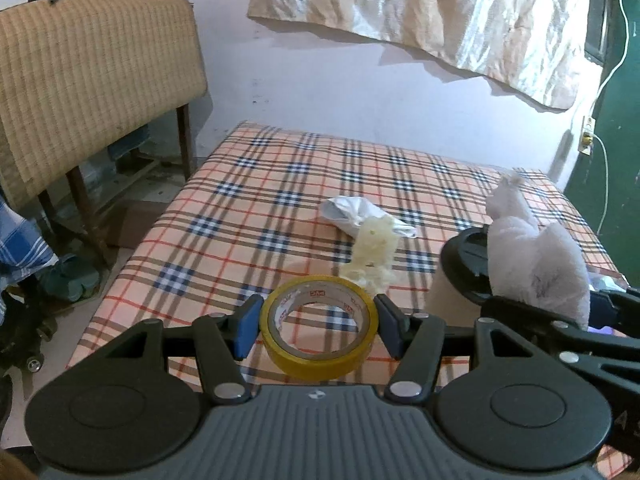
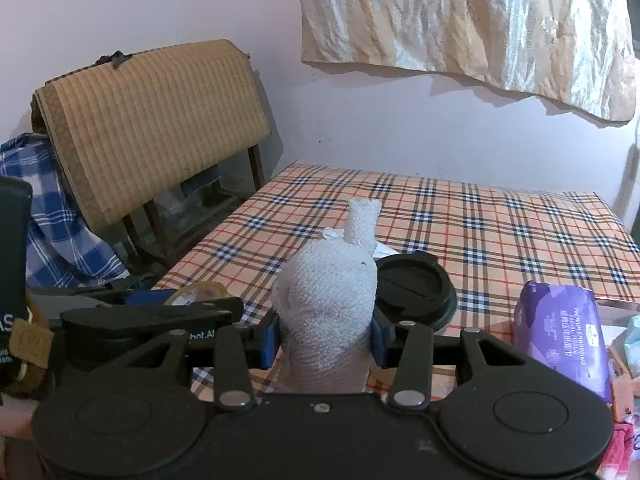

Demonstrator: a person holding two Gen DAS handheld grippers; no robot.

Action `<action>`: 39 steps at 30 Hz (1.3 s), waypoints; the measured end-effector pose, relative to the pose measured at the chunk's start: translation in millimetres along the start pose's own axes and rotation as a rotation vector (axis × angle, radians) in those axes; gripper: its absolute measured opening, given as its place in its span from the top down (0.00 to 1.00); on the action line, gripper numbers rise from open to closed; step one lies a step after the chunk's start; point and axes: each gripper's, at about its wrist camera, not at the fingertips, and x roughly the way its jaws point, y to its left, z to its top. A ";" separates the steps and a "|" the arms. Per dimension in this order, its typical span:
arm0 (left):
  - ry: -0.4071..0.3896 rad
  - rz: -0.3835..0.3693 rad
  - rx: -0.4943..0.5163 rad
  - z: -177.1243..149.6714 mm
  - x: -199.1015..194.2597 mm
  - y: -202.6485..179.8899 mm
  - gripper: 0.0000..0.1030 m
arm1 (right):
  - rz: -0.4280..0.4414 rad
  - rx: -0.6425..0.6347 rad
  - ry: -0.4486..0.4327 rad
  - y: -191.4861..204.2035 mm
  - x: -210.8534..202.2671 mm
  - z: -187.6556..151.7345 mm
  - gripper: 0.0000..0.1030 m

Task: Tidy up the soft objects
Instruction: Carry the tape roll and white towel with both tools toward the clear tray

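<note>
My left gripper (image 1: 318,326) is shut on a yellow tape roll (image 1: 320,344) and holds it over the near edge of the plaid table (image 1: 248,216). My right gripper (image 2: 324,340) is shut on a white terry cloth bundle (image 2: 328,300), which also shows at the right of the left wrist view (image 1: 536,264). A pale yellow sponge-like piece (image 1: 374,256) and a white crumpled bag (image 1: 356,216) lie on the table beyond the tape. A black lid (image 2: 416,288) sits just behind the cloth.
A purple tissue pack (image 2: 560,336) lies at the table's right near edge with other soft items beside it. A chair draped with a woven mat (image 1: 92,80) stands left of the table. A blue checked cloth (image 2: 52,216) hangs at far left.
</note>
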 end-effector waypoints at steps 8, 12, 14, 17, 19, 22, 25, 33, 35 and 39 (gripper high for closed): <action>-0.002 -0.018 0.028 -1.8 -0.4 -17.9 0.41 | -0.024 0.021 -0.005 -15.6 -10.8 -4.5 0.48; 0.000 -0.027 0.040 -2.8 -1.2 -27.4 0.41 | -0.038 0.026 -0.021 -22.8 -18.6 -4.0 0.48; -0.001 -0.036 0.046 -2.8 -2.4 -32.1 0.41 | -0.045 0.033 -0.026 -27.2 -21.6 -3.7 0.48; -0.004 -0.047 0.052 -2.4 -3.2 -38.6 0.41 | -0.054 0.045 -0.029 -34.4 -24.6 -4.2 0.48; -0.008 -0.049 0.056 -2.1 -3.6 -42.9 0.41 | -0.057 0.053 -0.032 -37.5 -26.8 -4.6 0.48; -0.007 -0.057 0.059 -1.7 -4.0 -46.9 0.41 | -0.062 0.062 -0.036 -42.4 -28.7 -4.9 0.48; -0.009 -0.060 0.065 -1.8 -5.1 -51.5 0.41 | -0.064 0.071 -0.038 -46.9 -30.5 -5.7 0.48; -0.013 -0.076 0.078 0.6 -5.7 -63.2 0.41 | -0.073 0.082 -0.047 -54.5 -35.8 -5.9 0.48; -0.014 -0.082 0.082 1.6 -5.5 -66.6 0.41 | -0.075 0.087 -0.049 -57.5 -37.2 -5.7 0.48; -0.019 -0.095 0.095 3.0 -5.7 -74.7 0.41 | -0.087 0.093 -0.053 -64.1 -40.9 -5.0 0.48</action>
